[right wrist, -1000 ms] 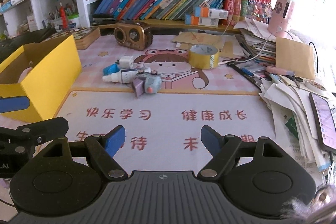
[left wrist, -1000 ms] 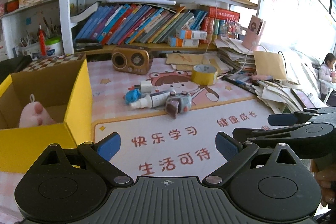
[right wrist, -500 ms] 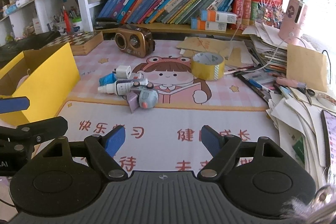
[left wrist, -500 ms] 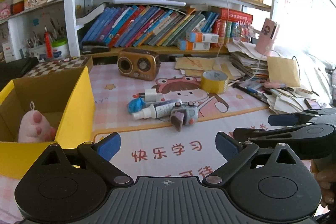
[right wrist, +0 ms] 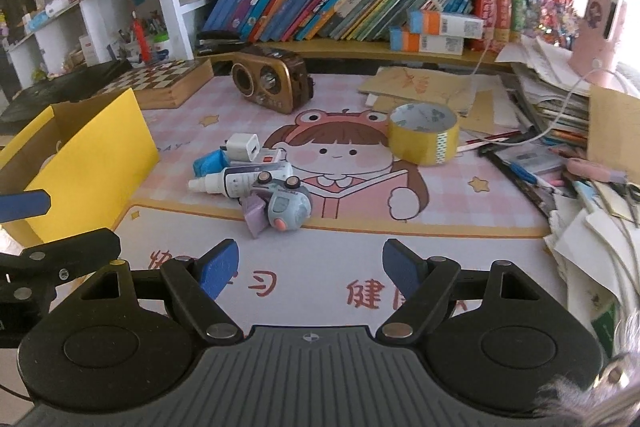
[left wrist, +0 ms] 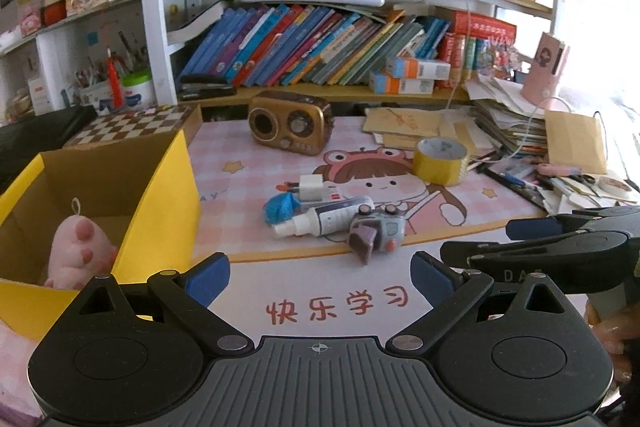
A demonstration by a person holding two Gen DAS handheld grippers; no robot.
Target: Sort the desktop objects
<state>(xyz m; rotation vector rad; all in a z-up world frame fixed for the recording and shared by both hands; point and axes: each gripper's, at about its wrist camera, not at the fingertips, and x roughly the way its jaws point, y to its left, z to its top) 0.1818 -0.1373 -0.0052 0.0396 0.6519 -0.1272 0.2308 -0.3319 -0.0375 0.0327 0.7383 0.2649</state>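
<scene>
A small pile lies mid-mat: a white spray bottle [left wrist: 320,219] [right wrist: 236,181], a grey toy robot [left wrist: 378,231] [right wrist: 285,206], a white charger plug [left wrist: 312,187] [right wrist: 243,147] and a blue packet [left wrist: 281,207] [right wrist: 210,163]. A yellow tape roll [left wrist: 439,161] [right wrist: 423,134] stands to their right. A yellow cardboard box [left wrist: 160,211] [right wrist: 92,163] at the left holds a pink plush paw [left wrist: 78,251]. My left gripper [left wrist: 320,277] is open and empty, short of the pile. My right gripper [right wrist: 310,267] is open and empty, just short of the toy robot.
A brown retro radio [left wrist: 290,127] [right wrist: 270,83] stands behind the pile, a checkerboard box [left wrist: 136,125] at the back left. Loose papers, pens and a cable [right wrist: 560,147] crowd the right side. A bookshelf [left wrist: 320,51] lines the back.
Both grippers have moved forward toward the pile, which now looks larger and nearer. Both stay open. Nothing on the mat has moved.
</scene>
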